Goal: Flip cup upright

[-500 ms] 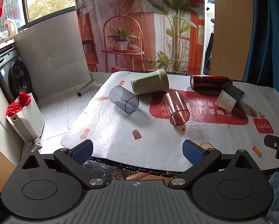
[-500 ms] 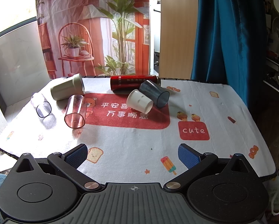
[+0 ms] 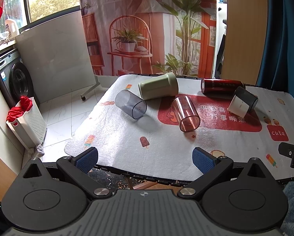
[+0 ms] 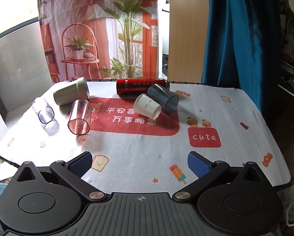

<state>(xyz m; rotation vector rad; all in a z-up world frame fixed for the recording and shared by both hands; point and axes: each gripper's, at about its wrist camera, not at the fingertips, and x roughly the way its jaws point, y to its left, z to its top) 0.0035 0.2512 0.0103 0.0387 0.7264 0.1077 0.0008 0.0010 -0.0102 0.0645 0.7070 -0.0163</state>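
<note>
Several cups lie on their sides on the printed mat [image 3: 127, 141] [image 4: 139, 147]: a clear grey cup [image 3: 130, 107] [image 4: 43, 110], a green cup [image 3: 158, 86] [image 4: 71, 94], a clear pink cup [image 3: 185, 113] [image 4: 80, 117], a white cup [image 3: 238, 107] [image 4: 147, 106], a dark smoky cup [image 3: 247, 96] [image 4: 162, 98] and a red bottle [image 3: 221, 86] [image 4: 142, 85]. My left gripper [image 3: 145, 158] is open and empty at the mat's near edge. My right gripper [image 4: 140, 162] is open and empty over the mat's front. All cups lie well ahead of both.
A white laundry basket [image 3: 27, 123] with red cloth and a washing machine [image 3: 11, 78] stand on the floor to the left. A blue curtain [image 4: 235, 39] hangs at the right. The right gripper's body [image 3: 292, 153] shows at the right edge of the left wrist view.
</note>
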